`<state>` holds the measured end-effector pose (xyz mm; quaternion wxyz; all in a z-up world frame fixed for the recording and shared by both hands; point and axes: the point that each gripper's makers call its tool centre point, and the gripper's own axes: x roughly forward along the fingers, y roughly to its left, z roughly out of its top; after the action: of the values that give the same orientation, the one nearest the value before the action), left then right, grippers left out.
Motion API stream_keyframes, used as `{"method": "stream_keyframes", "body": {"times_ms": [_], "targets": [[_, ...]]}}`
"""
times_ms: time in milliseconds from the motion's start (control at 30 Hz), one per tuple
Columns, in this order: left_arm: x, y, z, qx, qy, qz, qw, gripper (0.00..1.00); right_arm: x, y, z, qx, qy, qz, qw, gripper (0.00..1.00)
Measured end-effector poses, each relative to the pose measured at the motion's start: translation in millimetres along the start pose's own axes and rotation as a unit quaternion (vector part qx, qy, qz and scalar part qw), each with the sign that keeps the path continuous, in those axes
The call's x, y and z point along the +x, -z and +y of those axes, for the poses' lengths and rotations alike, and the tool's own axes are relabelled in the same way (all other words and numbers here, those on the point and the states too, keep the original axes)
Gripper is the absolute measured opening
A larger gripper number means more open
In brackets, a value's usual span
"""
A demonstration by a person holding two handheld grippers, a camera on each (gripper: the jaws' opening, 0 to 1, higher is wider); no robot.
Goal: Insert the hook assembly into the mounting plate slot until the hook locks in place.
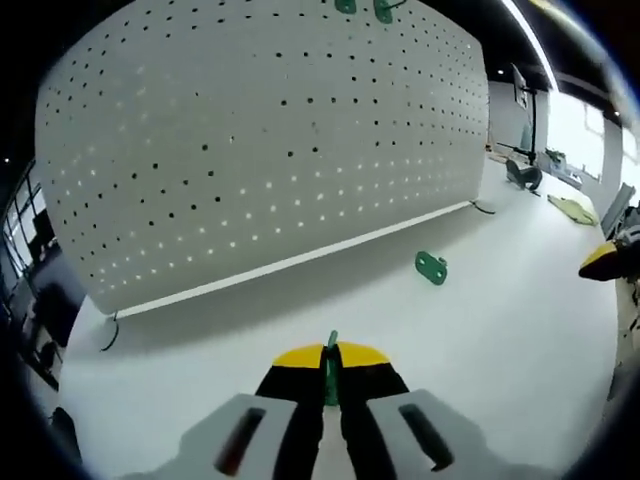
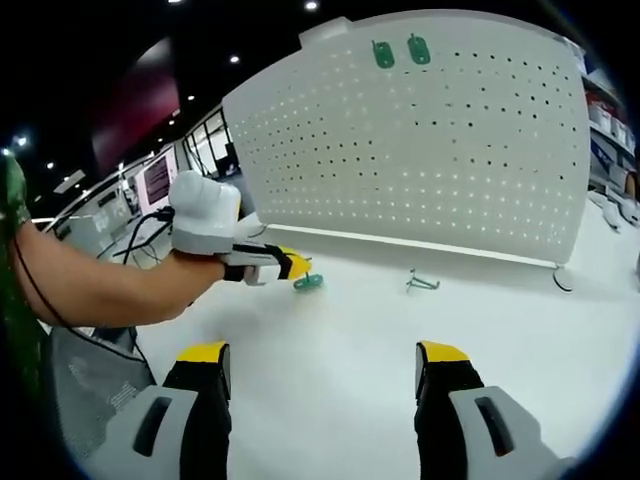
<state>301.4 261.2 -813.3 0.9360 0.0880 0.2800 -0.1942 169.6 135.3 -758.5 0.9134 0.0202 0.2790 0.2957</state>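
Note:
My left gripper [image 1: 331, 353] is shut on a small green hook piece [image 1: 331, 372], held edge-on just above the white table. From the right gripper view, that left gripper [image 2: 268, 265] is in a person's hand, with the green piece [image 2: 308, 283] at its tip. A second green hook part [image 1: 431, 267] lies on the table near the foot of the white perforated board [image 1: 270, 130]; it also shows ahead of the right gripper [image 2: 422, 282]. Two green hooks [image 2: 383, 53] [image 2: 418, 48] hang at the top of the board [image 2: 440, 160]. My right gripper [image 2: 322, 365] is open and holds nothing.
The white table [image 1: 500, 340] runs wide in front of the board. The right gripper's yellow tip [image 1: 602, 258] enters at the far right. A person's bare forearm [image 2: 90, 285] and a cable cross the left. Office furniture stands behind at the back right [image 1: 525, 170].

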Motion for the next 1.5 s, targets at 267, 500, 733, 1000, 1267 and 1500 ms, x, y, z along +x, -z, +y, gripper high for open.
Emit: {"method": "stream_keyframes", "body": {"times_ms": [267,500,733,1000,1267,1500], "targets": [[0.3,0.6,-6.5,0.007,0.008,0.004,0.9999,0.04,0.3,-1.2,0.1,-0.002,-0.001,-0.001,1.0,0.76],[1.2,0.3,-12.9,0.011,0.018,0.0,0.9998,0.1,-0.4,-1.2,-1.8,0.0,0.002,-0.002,1.0,0.76],[0.9,0.8,-11.5,0.02,0.021,-0.001,0.9996,0.15,0.3,-0.5,-2.6,-0.002,0.003,0.001,1.0,0.76],[0.8,9.7,-13.6,0.032,0.031,0.005,0.999,0.19,0.9,0.3,-2.8,-0.002,0.003,0.002,1.0,0.76],[-4.7,18.5,-18.6,0.043,0.039,0.007,0.9983,0.21,1.4,1.1,-2.0,-0.002,0.002,0.003,1.0,0.76],[-20.1,16.8,-15.7,0.051,0.048,-0.008,0.9975,0.24,1.7,0.8,-1.0,-0.003,0.002,0.003,1.0,0.76]]}}
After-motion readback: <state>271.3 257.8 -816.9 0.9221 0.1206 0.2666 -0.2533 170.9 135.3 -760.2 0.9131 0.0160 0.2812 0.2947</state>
